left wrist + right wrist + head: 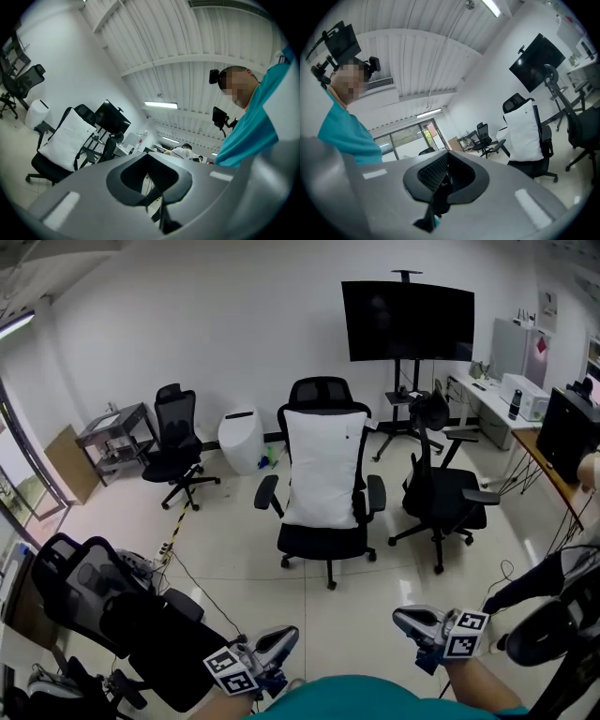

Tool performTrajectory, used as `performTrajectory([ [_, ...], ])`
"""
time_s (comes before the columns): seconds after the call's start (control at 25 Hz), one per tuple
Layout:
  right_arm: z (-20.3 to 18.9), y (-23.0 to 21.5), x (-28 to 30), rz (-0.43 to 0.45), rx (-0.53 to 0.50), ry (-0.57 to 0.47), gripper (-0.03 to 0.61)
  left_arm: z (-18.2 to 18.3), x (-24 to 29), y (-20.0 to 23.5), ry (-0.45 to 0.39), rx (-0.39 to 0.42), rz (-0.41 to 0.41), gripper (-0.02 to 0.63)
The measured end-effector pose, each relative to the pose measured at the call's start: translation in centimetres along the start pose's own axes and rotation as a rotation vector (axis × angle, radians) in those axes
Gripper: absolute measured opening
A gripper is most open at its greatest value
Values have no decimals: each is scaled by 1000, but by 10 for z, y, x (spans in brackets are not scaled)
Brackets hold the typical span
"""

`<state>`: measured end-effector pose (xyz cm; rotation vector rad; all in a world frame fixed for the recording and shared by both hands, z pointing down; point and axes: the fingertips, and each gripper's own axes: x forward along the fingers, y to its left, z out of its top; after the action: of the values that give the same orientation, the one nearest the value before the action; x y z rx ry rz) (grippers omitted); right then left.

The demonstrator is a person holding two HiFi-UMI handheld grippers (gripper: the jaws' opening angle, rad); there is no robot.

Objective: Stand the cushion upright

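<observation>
Closest in, the left gripper [279,640] and right gripper [412,620] hang low just ahead of the person's teal shirt [361,699]. Both have their jaws pressed together with nothing between them. Well ahead of both, the white cushion [323,465] stands upright on the seat of a black office chair [323,542], leaning against its backrest with its top edge just under the headrest. By the look of it the task is done; at most a check that the cushion does not slump is left. Bare floor [366,596] lies open between the grippers and that chair. Ahead of the right gripper stands a second office chair [450,498]. Beside the left gripper, a reclined chair [112,615] and a floor cable [187,579] narrow that side.
</observation>
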<state>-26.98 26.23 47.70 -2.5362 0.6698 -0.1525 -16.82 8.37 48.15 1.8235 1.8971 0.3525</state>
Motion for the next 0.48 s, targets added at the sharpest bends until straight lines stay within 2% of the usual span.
performTrajectory([
  [0.2,-14,-3,-54,-28,20,3,2,-34,22,-48,32,2,-1,11],
  [0.32,-20,3,-55,-31,31,-9,2,-27,11,-54,16,28,15,11],
  [0.48,-28,20,-37,-64,-10,1,2,-15,-16,-51,-2,43,12,11],
])
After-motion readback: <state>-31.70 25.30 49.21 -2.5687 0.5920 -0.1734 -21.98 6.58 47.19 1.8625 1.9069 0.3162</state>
